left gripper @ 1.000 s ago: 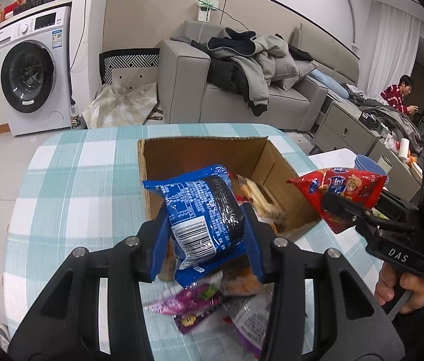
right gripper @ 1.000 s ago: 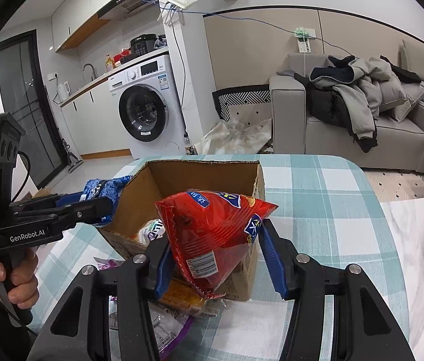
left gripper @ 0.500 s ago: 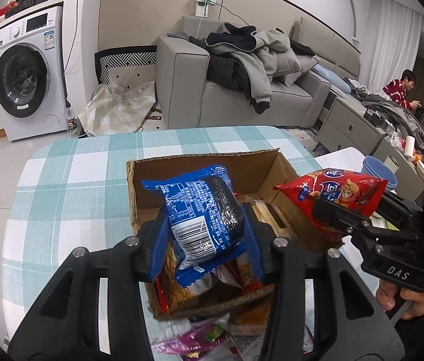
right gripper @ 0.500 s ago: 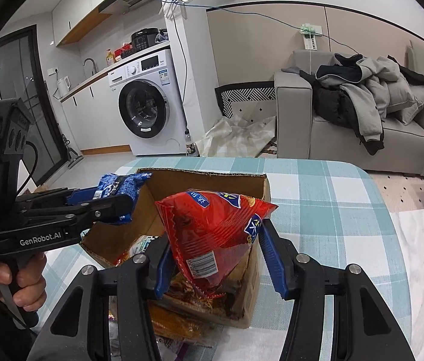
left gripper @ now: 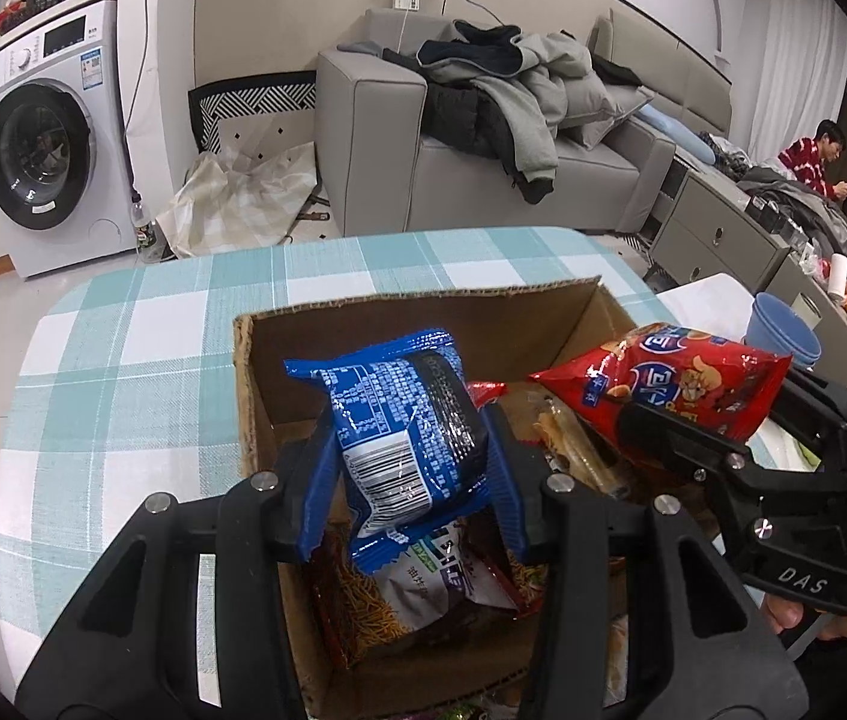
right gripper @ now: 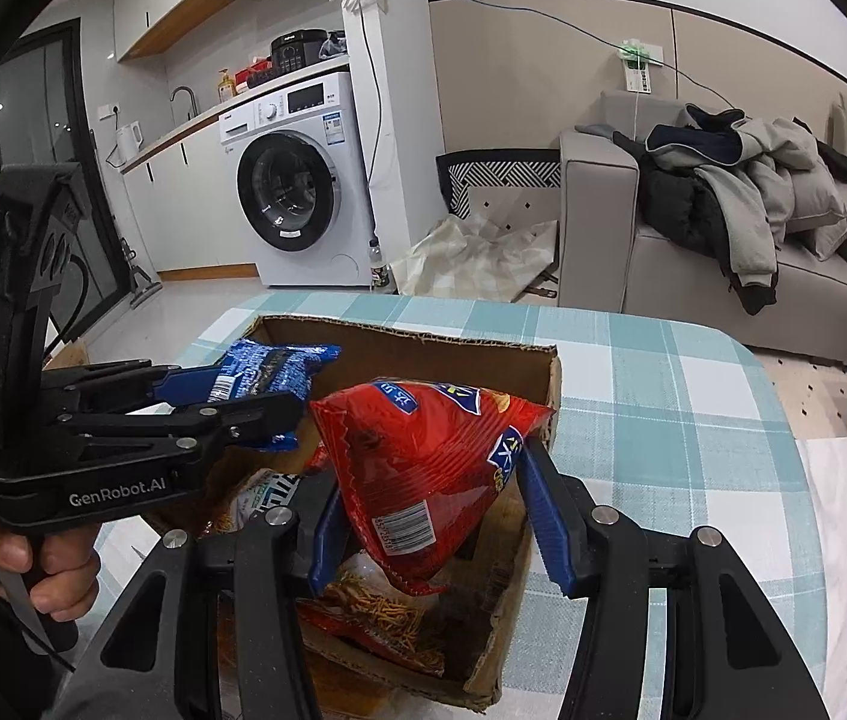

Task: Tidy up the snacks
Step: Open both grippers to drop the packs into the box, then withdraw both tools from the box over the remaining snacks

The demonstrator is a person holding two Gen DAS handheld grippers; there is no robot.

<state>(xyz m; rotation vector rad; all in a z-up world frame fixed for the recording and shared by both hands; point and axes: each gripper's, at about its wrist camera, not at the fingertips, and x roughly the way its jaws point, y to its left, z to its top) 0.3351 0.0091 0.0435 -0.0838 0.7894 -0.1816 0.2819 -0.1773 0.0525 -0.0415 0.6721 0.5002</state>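
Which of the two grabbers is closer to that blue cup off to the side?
Right. The right gripper, holding the red snack bag, is just below the blue cup; the left gripper is farther, over the box.

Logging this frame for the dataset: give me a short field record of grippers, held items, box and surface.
left gripper: shut on blue snack packet, over the box
right gripper: shut on red snack bag, over the box
cardboard box: open, upright, already holds several snack packs
surface: table with teal checked cloth
stage: both snacks above the box, not yet released
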